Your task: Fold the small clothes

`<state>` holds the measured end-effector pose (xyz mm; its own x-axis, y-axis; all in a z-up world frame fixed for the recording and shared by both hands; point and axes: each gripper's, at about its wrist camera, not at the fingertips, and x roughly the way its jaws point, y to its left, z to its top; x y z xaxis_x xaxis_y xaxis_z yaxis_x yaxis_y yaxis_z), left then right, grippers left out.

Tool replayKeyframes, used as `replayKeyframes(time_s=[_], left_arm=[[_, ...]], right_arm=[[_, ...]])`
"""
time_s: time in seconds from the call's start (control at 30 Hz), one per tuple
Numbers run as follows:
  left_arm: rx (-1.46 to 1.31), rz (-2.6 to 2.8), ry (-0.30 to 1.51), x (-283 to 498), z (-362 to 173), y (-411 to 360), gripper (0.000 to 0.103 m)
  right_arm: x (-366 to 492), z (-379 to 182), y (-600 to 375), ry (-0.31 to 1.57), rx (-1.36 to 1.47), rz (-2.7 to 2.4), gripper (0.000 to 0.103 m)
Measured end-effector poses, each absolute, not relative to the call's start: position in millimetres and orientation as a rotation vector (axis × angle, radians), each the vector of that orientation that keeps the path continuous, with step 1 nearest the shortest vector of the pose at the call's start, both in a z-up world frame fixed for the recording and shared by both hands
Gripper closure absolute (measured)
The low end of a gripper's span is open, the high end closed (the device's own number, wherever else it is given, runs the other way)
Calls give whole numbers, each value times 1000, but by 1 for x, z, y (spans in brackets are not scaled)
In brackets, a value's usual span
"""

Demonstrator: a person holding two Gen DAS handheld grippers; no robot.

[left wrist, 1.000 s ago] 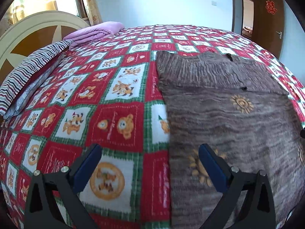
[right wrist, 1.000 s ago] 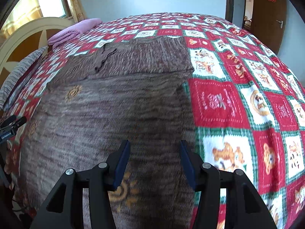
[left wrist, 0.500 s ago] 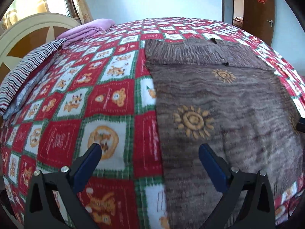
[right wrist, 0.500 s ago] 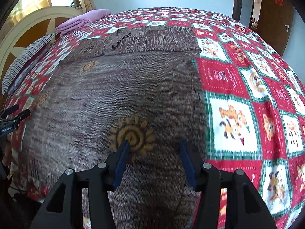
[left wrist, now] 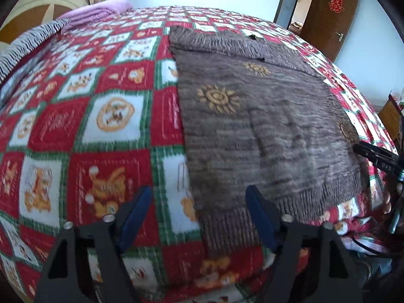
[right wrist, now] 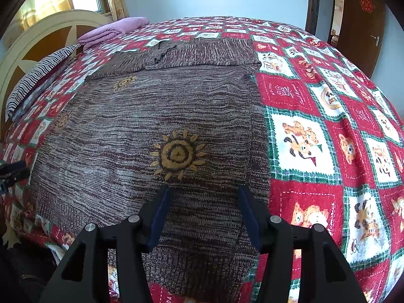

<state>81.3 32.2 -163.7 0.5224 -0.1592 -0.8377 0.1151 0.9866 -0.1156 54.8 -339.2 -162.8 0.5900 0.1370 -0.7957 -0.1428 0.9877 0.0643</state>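
A brown-grey knit sweater (left wrist: pixel 265 126) (right wrist: pixel 151 126) with yellow sun motifs lies flat on the bed, its far part folded across. My left gripper (left wrist: pixel 198 209) hangs over the sweater's near left corner. Its jaws are closing, and the ribbed hem (left wrist: pixel 224 227) lies between the blue pads without being pinched. My right gripper (right wrist: pixel 204 209) stands open just above the near right part of the sweater, with only fabric below it. Each gripper shows at the edge of the other's view: the right gripper (left wrist: pixel 376 156) and the left gripper (right wrist: pixel 12 171).
A red, white and green checked blanket (left wrist: pixel 88 139) (right wrist: pixel 328 151) covers the bed. Folded pink bedding (right wrist: pixel 113 30), a striped pillow (right wrist: pixel 38 78) and the headboard (right wrist: pixel 50 35) are at the far left. A brown door (left wrist: pixel 328 17) stands at the far right. The bed's near edge is right below both grippers.
Both grippers have drawn back along the sweater toward its near hem and the bed's edge. The left jaws have narrowed; the right jaws look the same.
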Motion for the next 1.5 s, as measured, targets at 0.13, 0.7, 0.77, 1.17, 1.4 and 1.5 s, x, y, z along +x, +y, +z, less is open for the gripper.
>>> replayKeyframes(time_s=[0.13, 0.7, 0.77, 1.17, 1.4, 1.5], left_arm=[[-84, -213, 1040, 78, -170, 28, 43], [-7, -240, 1016, 63, -171, 16, 95], [-29, -242, 990, 61, -163, 24, 95], [-54, -256, 1006, 69, -168, 28, 95], [-53, -241, 1000, 68, -168, 32, 95], [-80, -269, 977, 67, -158, 37, 95]], right_arm=[[52, -161, -339, 911, -17, 157, 46], [39, -154, -363, 930, 59, 179, 46], [29, -153, -370, 929, 60, 160, 46], [2, -183, -375, 1060, 98, 177, 61], [-7, -179, -374, 1047, 79, 208, 98], [-14, -153, -385, 952, 116, 242, 99]])
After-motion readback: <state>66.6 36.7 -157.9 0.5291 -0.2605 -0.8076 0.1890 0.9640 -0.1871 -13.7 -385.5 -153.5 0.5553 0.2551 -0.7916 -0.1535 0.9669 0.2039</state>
